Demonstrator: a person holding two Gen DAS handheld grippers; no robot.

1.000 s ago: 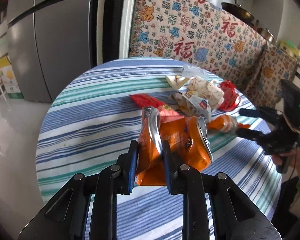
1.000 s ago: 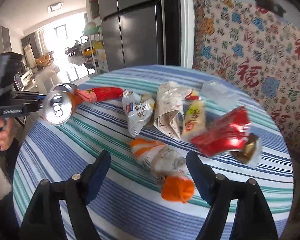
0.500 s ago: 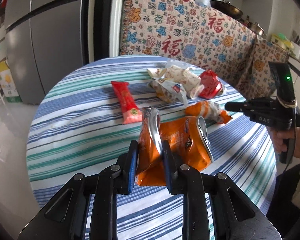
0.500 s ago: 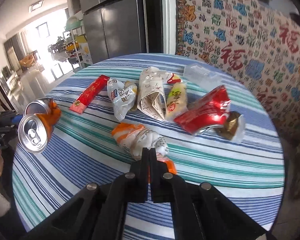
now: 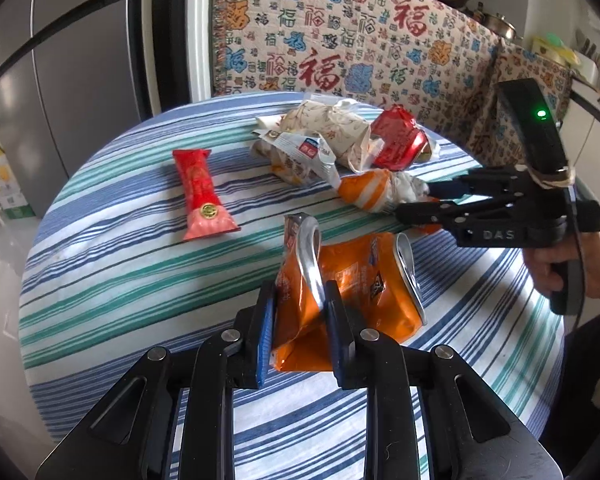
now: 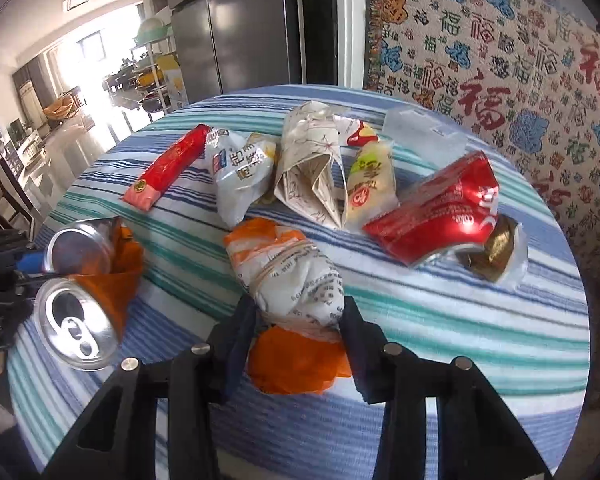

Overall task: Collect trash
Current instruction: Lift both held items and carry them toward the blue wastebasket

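Observation:
My left gripper [image 5: 300,300] is shut on a crushed orange can [image 5: 360,284], held just above the striped round table [image 5: 120,260]. The same can [image 6: 88,280] shows at the left of the right wrist view. My right gripper [image 6: 296,312] has its jaws opening, with the near end of an orange-and-white wrapped bundle [image 6: 288,264] between them and the fingers close along its sides. That bundle [image 5: 376,192] lies on the cloth. From the left wrist view the right gripper [image 5: 424,200] reaches in from the right, held by a hand [image 5: 556,264].
More litter lies farther back: a red sachet [image 5: 202,196], a white snack bag [image 5: 300,156], a folded paper wrapper [image 5: 332,128], a crushed red can [image 5: 398,144] and a clear plastic piece [image 6: 420,136]. A patterned cloth [image 5: 340,40] hangs behind, with a grey fridge [image 5: 72,60] at the left.
The right gripper went from wide open to shut in front of the bundle, then parted around its near end. The left gripper drew back with the orange can.

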